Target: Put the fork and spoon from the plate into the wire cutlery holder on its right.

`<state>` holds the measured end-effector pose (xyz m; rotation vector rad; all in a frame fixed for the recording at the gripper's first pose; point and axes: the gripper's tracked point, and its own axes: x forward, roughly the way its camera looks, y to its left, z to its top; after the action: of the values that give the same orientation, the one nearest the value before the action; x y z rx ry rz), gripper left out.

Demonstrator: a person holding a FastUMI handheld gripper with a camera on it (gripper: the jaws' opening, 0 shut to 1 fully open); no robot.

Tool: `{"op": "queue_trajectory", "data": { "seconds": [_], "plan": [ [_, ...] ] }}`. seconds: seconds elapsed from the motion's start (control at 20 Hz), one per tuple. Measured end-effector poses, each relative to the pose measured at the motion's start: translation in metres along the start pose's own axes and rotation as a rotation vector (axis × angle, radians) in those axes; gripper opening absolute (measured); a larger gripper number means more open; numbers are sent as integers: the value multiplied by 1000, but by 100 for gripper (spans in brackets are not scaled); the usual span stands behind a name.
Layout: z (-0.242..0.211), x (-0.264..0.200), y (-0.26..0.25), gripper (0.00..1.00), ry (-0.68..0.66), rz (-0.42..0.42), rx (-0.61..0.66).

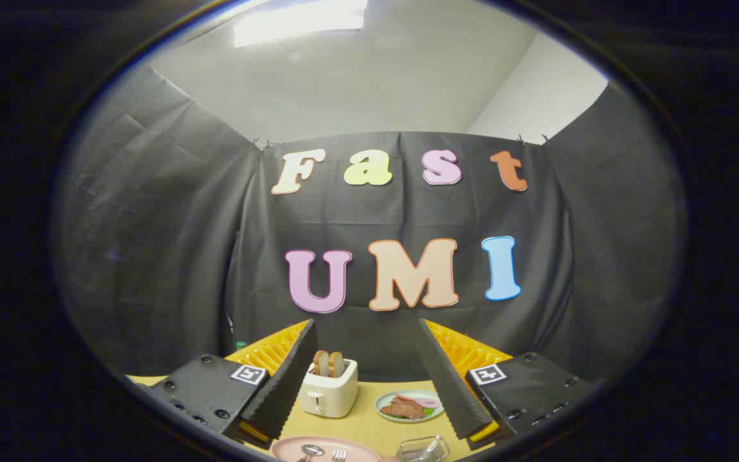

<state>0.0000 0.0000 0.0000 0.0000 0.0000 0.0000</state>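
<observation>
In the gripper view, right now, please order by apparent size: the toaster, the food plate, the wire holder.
1. Toaster, largest.
2. Food plate beyond the open gripper.
3. Wire holder: partly cut off, nearest the camera, so its rank is unsure.

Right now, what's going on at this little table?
A hand-held gripper hangs above a wooden table with its fingers wide open, holding nothing. Just below and ahead of it a pink plate carries a spoon and a fork, both untouched. Right of the plate sits the wire cutlery holder. Beyond the fingers stand a toaster with bread in it and a plate of food.
</observation>
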Motion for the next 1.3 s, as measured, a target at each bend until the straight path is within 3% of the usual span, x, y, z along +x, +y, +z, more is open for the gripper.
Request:
{"op": "queue_trajectory", "data": {
  "seconds": [0.65,1.3],
  "plan": [
    [-25,21,-11,98,72,-31,-11],
    [-66,16,2,98,174,34,-35]
  ]
}}
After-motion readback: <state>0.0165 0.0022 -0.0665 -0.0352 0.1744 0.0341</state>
